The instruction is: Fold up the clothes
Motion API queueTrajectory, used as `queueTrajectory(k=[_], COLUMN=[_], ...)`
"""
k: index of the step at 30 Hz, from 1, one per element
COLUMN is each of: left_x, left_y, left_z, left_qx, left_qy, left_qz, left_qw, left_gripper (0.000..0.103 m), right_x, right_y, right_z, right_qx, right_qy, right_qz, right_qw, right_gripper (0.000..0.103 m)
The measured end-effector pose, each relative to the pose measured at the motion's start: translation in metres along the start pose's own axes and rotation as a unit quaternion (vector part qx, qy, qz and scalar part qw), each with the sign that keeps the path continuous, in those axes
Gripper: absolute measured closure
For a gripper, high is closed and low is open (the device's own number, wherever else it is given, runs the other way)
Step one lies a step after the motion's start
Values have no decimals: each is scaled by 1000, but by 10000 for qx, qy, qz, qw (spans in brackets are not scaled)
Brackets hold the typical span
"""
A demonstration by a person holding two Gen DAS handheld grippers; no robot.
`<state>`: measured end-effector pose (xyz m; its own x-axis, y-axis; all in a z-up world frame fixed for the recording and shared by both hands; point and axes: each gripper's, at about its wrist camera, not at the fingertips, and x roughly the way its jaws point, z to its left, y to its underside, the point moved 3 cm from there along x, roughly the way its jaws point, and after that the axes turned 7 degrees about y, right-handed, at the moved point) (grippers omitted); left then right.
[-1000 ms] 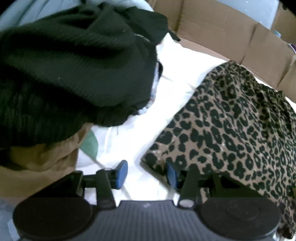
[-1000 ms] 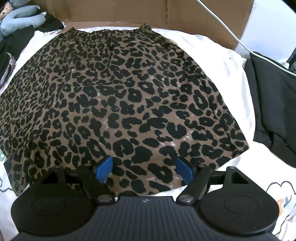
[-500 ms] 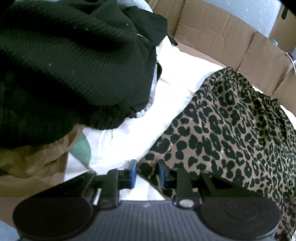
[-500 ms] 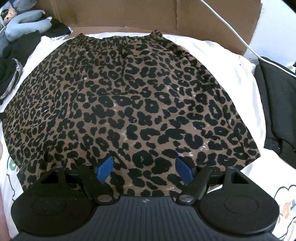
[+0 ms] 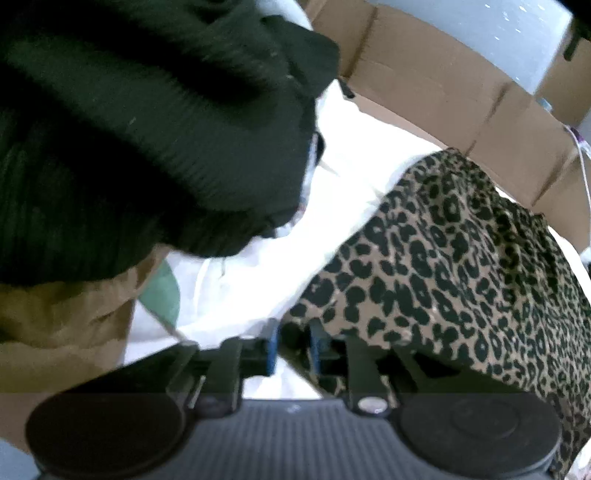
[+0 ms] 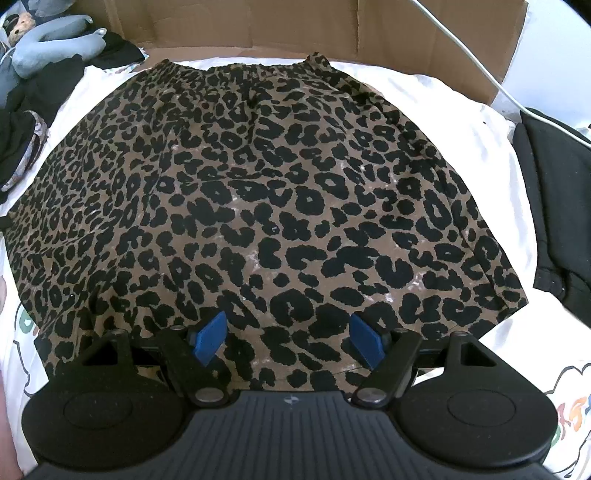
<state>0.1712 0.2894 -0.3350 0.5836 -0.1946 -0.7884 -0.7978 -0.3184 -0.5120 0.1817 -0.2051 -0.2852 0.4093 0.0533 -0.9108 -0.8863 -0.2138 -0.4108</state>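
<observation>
Leopard skirt (image 6: 266, 206) lies spread flat on the white sheet (image 6: 454, 122), waistband toward the cardboard wall (image 6: 295, 26) at the far edge, hem at the near edge. Left gripper (image 5: 293, 345) pinched narrow on the skirt's near left hem corner; frame is blurry, but fabric looks caught between the blue pads (image 5: 272, 345). Right gripper (image 6: 290, 338) spread wide, low over the near hem, nothing held. Black knit pile (image 5: 147, 140) over a tan garment (image 5: 62, 321) at the sheet's left edge. Black garment (image 6: 557, 221) at the right edge.
</observation>
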Motion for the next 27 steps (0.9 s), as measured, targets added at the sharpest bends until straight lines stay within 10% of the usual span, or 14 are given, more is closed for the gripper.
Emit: queueTrajectory(k=[10,27], left_x=[3,5], left_y=[1,9], left_z=[5,2], left_qx=[-53,908], left_qy=[382,300], left_qz=[-224,-275], left_qw=[9990,9950], left_gripper=[57,87], right_x=[-6,-11], right_y=[-1,-5], right_z=[-1,15], right_qx=[82,-97], right_qy=[-48,-115], right_qz=[-7,9], right_qw=[10000,9999], right_gripper=[26,26])
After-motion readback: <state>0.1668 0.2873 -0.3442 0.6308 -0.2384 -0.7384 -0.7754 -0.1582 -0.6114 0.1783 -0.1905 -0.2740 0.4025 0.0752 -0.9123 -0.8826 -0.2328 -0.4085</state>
